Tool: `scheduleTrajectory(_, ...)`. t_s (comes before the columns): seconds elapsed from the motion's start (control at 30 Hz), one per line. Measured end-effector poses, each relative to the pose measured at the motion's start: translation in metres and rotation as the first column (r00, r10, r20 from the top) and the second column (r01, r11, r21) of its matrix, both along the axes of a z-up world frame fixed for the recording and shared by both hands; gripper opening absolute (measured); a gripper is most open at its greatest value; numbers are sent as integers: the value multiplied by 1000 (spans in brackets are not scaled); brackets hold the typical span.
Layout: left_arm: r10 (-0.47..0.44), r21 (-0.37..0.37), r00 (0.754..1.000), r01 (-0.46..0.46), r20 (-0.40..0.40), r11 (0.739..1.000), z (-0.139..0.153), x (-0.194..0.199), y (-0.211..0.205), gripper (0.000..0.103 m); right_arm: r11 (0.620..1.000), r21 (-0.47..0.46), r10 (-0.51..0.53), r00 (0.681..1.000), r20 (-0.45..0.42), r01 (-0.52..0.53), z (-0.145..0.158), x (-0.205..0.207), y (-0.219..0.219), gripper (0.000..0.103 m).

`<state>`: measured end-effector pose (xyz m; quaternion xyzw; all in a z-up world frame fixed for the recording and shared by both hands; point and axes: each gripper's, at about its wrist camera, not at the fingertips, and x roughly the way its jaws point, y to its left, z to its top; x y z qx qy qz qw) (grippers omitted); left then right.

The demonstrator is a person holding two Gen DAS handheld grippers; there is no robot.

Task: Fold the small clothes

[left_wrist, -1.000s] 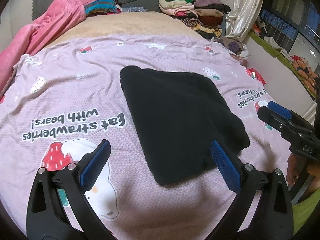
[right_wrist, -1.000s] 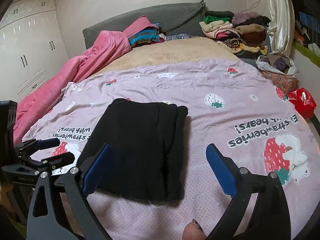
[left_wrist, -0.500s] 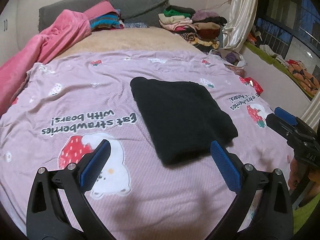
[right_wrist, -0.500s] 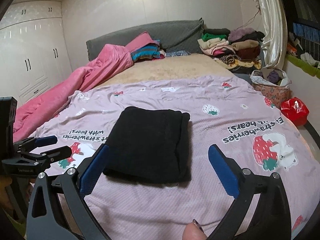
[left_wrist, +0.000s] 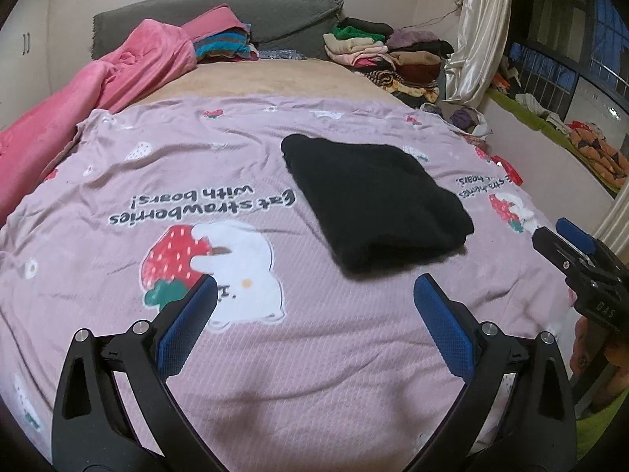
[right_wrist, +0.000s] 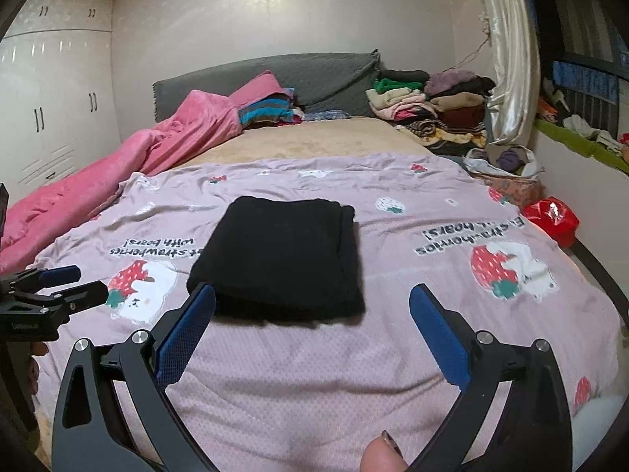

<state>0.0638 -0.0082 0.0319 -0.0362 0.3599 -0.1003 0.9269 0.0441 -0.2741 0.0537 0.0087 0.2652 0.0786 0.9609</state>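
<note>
Left hand-held gripper (left_wrist: 312, 303) hangs above the near part of the bed with its blue pads spread wide and nothing between them. Ahead of it in the left wrist view, the folded black garment (left_wrist: 373, 200) lies flat on the pink strawberry-print bedspread (left_wrist: 118, 165), toward the right half of the bed and a little short of its middle, clear of both grippers. It is a thick, soft bundle of several layers with a rounded fold along its near edge; I judge it light and limp, with a knit or fleece surface that should not slip between the pads. The right hand-held gripper (left_wrist: 566, 246) shows at the bed's right edge, also off the cloth. A pink blanket (left_wrist: 98, 90) is heaped along the left edge, and stacked clothes (left_wrist: 393, 59) sit at the far right corner by the headboard.

From the right wrist view, the right hand-held gripper (right_wrist: 312, 303) is likewise wide open and empty, with the garment (right_wrist: 283, 259) just beyond its left pad, not touching. The looser layered edge runs down the bundle's right side. To lift it without the fold falling open, I would pinch through all layers at the near corners, one gripper on each, since a hold on the top layer alone would likely peel it back. The left hand-held gripper (right_wrist: 63, 287) waits at the bed's left edge.
</note>
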Motion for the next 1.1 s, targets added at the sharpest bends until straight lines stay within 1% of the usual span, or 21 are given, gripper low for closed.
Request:
scheduleTrajectory(0.3, 3, 3, 1000, -3, -7, 1000, -17, -14, -3, 93, 999, -16, -29, 999, -39, 28, -31, -23, 0, 99)
scheduleTrajectory(0.5, 1, -1, 1000, -1, -19, 1000, -26, -17, -7, 93, 999, -24, -27, 996, -84, 25, -49, -27, 3, 99)
scheduleTrajectory(0.57, 4, 3, 1000, -4, -28, 1000, -29, -17, -9, 93, 999, -28, -24, 995, -96, 21, -51, -27, 3, 99)
scheduleTrajectory(1.1, 27, 13, 998, -27, -56, 1000, -35, -16, -8, 94, 999, -28, -25, 994, -104, 23, -56, -26, 2, 99)
